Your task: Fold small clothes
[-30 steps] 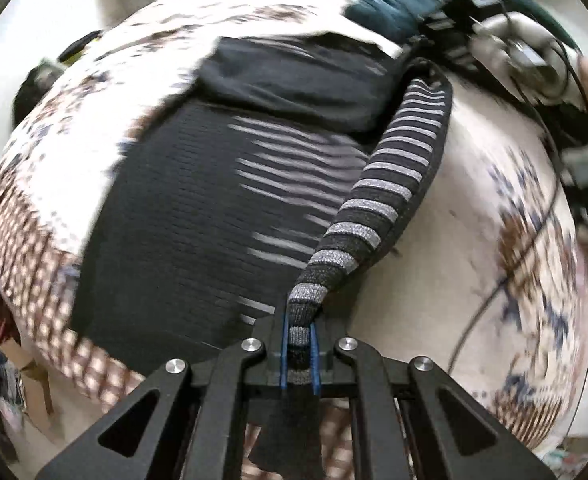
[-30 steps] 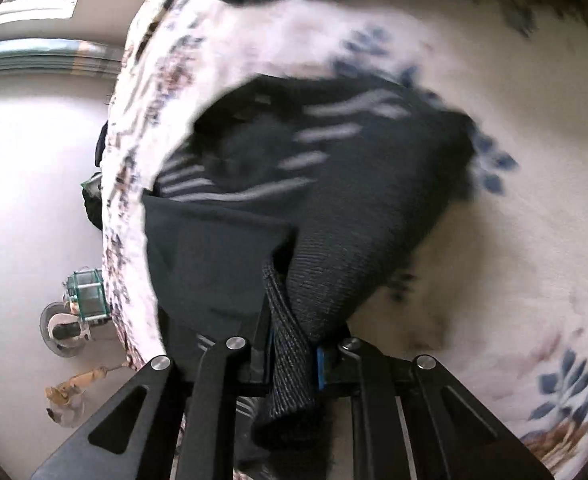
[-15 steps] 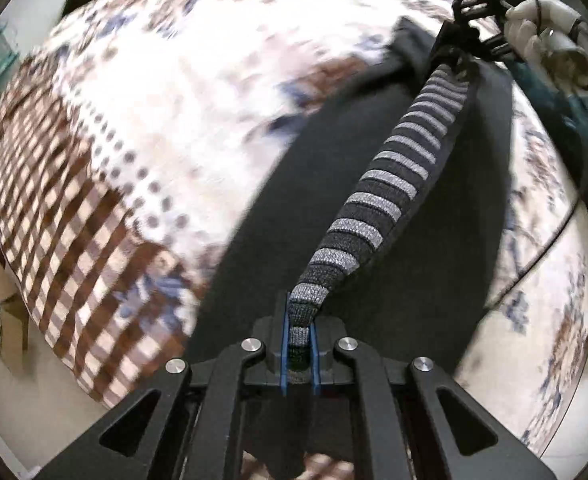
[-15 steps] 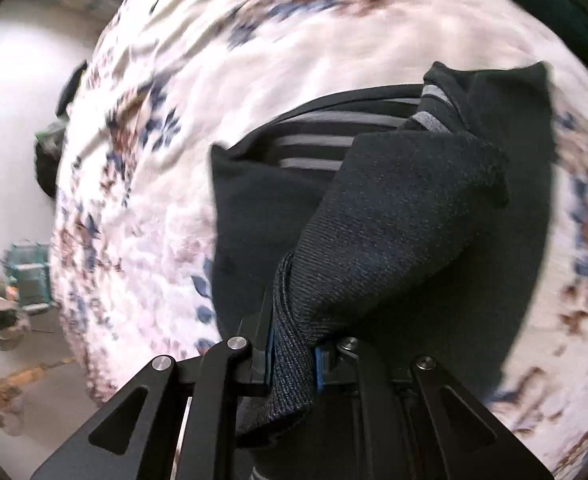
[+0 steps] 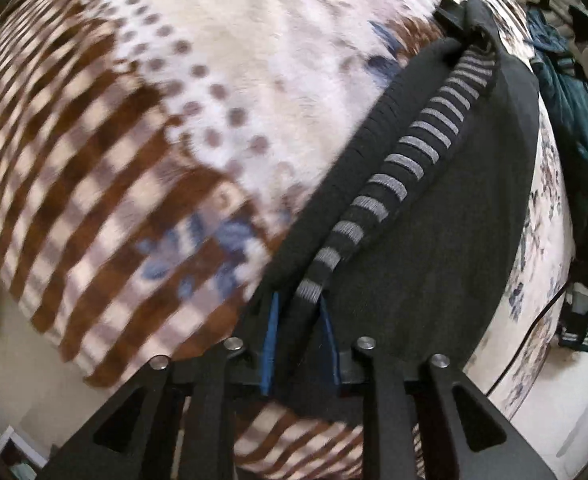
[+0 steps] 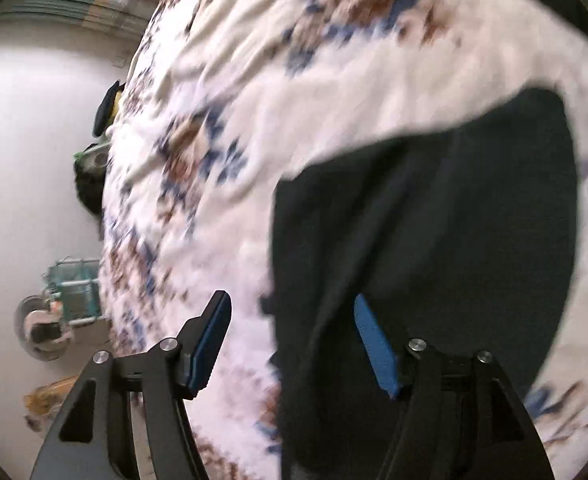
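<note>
A plush blanket (image 5: 221,92) printed with brown checks, grey dots and blue flowers covers the bed, and pale floor (image 6: 25,168) runs along its left edge in the right wrist view. On that floor stand a teal wire basket (image 6: 75,294) and a round grey object, too blurred to name. At the far right of the left wrist view a teal garment (image 5: 578,128) lies bunched on the blanket, with a black cable (image 5: 530,336) trailing over the near right edge.

The dark knit sweater (image 5: 466,216) lies flat on the blanket, its grey-striped sleeve (image 5: 398,184) laid along it from the far end to the near end. The left gripper (image 5: 300,334) has just been opening: its blue pads stand slightly apart with the sleeve's cuff lying loosely between them. The right gripper (image 6: 289,340) has also just been opening and is now spread wide; the sweater's near left edge lies between its fingers, untouched by the pads (image 6: 374,344).
</note>
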A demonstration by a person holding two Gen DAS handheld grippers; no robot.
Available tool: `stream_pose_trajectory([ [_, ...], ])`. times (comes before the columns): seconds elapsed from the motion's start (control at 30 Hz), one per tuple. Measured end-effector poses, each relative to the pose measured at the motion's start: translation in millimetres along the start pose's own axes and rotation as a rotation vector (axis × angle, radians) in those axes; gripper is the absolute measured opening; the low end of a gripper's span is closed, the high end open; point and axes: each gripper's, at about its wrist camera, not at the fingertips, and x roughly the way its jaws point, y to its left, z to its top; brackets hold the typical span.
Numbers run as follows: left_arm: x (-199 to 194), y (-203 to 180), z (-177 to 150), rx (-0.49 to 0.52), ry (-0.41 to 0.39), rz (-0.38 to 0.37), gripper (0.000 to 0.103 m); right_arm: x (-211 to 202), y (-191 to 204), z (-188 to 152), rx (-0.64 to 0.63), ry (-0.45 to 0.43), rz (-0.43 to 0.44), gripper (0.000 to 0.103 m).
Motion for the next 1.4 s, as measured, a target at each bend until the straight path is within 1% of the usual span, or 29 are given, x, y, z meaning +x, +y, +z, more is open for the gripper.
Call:
stream_pose_trajectory([
  [0.1,-16,1,2,-0.034,-0.023,0.013,0.027,17,4,16,0.001,0.043,-0.052,0.067],
  [0.13,-21,0,6,-0.034,-0.040,0.017,0.033,26,9,20,0.000,0.054,-0.066,0.067],
  [0.2,-26,-9,15,-0.011,-0.070,0.019,0.044,47,21,26,-0.029,0.085,-0.107,0.067],
  [0.27,-24,-18,24,0.028,-0.081,0.007,0.045,71,32,31,-0.066,0.110,-0.174,0.065],
  [0.3,-22,-23,25,0.051,-0.084,0.003,0.046,84,39,32,-0.085,0.113,-0.226,0.044],
  [0.33,-19,-31,27,0.083,-0.087,0.007,0.046,90,43,32,-0.099,0.099,-0.273,0.009],
  [0.37,-16,-36,28,0.102,-0.088,0.003,0.046,91,47,32,-0.082,0.072,-0.297,0.009],
  [0.4,-12,-41,28,0.118,-0.086,-0.006,0.046,88,48,32,-0.051,0.048,-0.285,0.009],
  [0.47,0,-51,28,0.146,-0.068,-0.011,0.046,84,46,34,0.017,0.008,-0.234,0.009],
  [0.5,10,-56,28,0.162,-0.051,-0.004,0.046,85,43,35,0.036,0.014,-0.206,0.010],
  [0.53,18,-59,27,0.183,-0.039,0.018,0.046,89,39,35,0.052,0.038,-0.167,0.019],
  [0.57,24,-60,26,0.208,-0.034,0.052,0.046,91,35,34,0.057,0.070,-0.108,0.024],
  [0.6,31,-57,28,0.219,-0.031,0.110,0.046,88,34,32,0.042,0.082,-0.064,0.037],
  [0.63,34,-54,31,0.198,-0.028,0.113,0.046,81,33,29,0.015,0.083,-0.028,0.046],
  [0.7,29,-32,38,0.102,-0.036,0.075,0.046,62,32,14,-0.011,0.089,0.014,0.051],
  [0.73,24,-20,42,0.070,-0.052,0.106,0.046,52,30,5,-0.014,0.094,0.033,0.051],
  [0.8,13,1,46,0.013,-0.063,0.084,0.046,30,28,-23,-0.049,0.090,0.061,0.053],
  [0.83,8,6,47,0.007,-0.072,0.097,0.046,25,28,-36,-0.067,0.095,0.059,0.054],
  [0.9,-1,9,49,0.026,-0.082,0.149,0.044,21,24,-69,-0.097,0.144,0.068,0.054],
  [0.97,-8,14,50,0.026,-0.085,0.176,0.043,30,15,-102,-0.080,0.199,0.075,0.054],
  [1.03,-13,16,49,0.031,-0.091,0.163,0.043,50,6,-133,-0.056,0.265,0.029,0.054],
  [1.07,-16,18,50,0.033,-0.089,0.158,0.043,63,5,-147,-0.038,0.288,0.029,0.054],
  [1.13,-23,23,47,0.039,-0.082,0.127,0.043,88,14,-167,-0.030,0.327,0.097,0.054],
  [1.17,-24,21,45,0.042,-0.080,0.115,0.043,97,23,-175,-0.039,0.352,0.178,0.054],
  [1.2,-25,17,45,0.053,-0.079,0.099,0.043,97,31,-178,-0.056,0.353,0.231,0.054],
  [1.23,-24,9,44,0.062,-0.079,0.090,0.044,89,36,-179,-0.081,0.320,0.257,0.054],
  [1.27,-24,3,43,0.079,-0.080,0.086,0.044,73,33,-180,-0.098,0.268,0.263,0.054],
  [1.3,-24,-4,43,0.094,-0.085,0.085,0.044,58,24,-181,-0.097,0.225,0.240,0.054],
  [1.4,-21,-23,40,0.154,-0.085,0.081,0.044,2,-29,-196,-0.060,0.080,0.031,0.054],
])
